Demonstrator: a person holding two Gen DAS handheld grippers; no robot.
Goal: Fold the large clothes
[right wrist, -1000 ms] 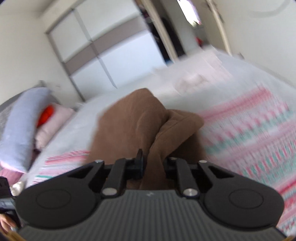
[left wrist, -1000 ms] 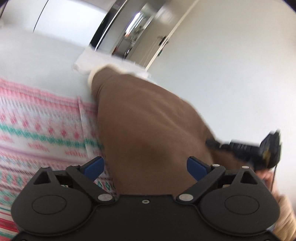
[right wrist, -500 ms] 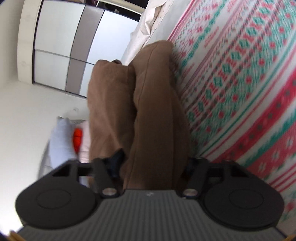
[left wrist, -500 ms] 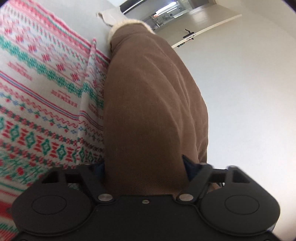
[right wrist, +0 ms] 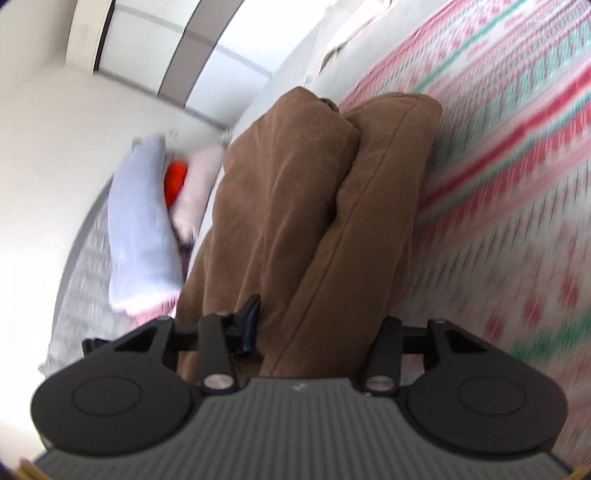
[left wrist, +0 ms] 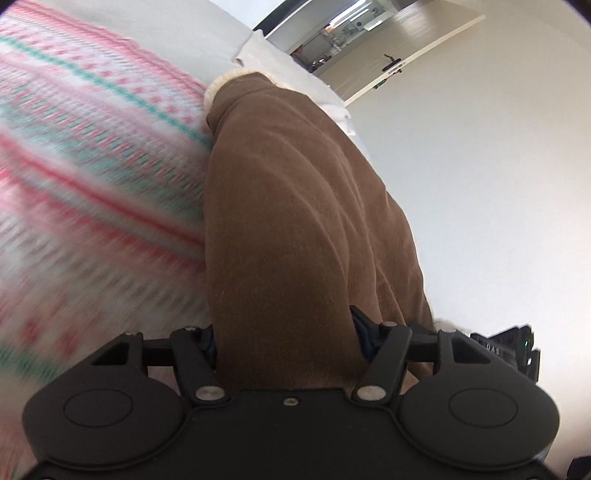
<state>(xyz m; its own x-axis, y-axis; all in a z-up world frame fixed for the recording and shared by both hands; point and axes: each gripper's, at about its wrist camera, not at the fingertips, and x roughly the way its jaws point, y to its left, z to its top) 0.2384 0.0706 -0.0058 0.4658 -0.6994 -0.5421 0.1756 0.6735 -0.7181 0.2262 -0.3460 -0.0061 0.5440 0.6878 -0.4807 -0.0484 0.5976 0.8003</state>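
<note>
A large brown garment point(left wrist: 295, 221) with a cream lining at its far end hangs lifted beside the patterned bedspread point(left wrist: 92, 166). My left gripper point(left wrist: 284, 339) is shut on a thick bunch of the brown cloth, which fills the gap between its fingers. In the right wrist view the same garment point(right wrist: 314, 203) shows as two folded rolls side by side. My right gripper point(right wrist: 317, 332) is shut on the right-hand roll. The other gripper shows at the right edge of the left wrist view point(left wrist: 506, 347).
The bed carries a pink, white and green patterned spread point(right wrist: 517, 166). A pale blue pillow point(right wrist: 140, 221), a pink pillow and a red object lie at the bed's head. A white wardrobe point(right wrist: 221, 55) and an open doorway point(left wrist: 332, 33) stand beyond.
Both grippers have closed onto the brown garment and lifted it off the bed. The views have tilted and swung, with the bedspread now blurred by motion.
</note>
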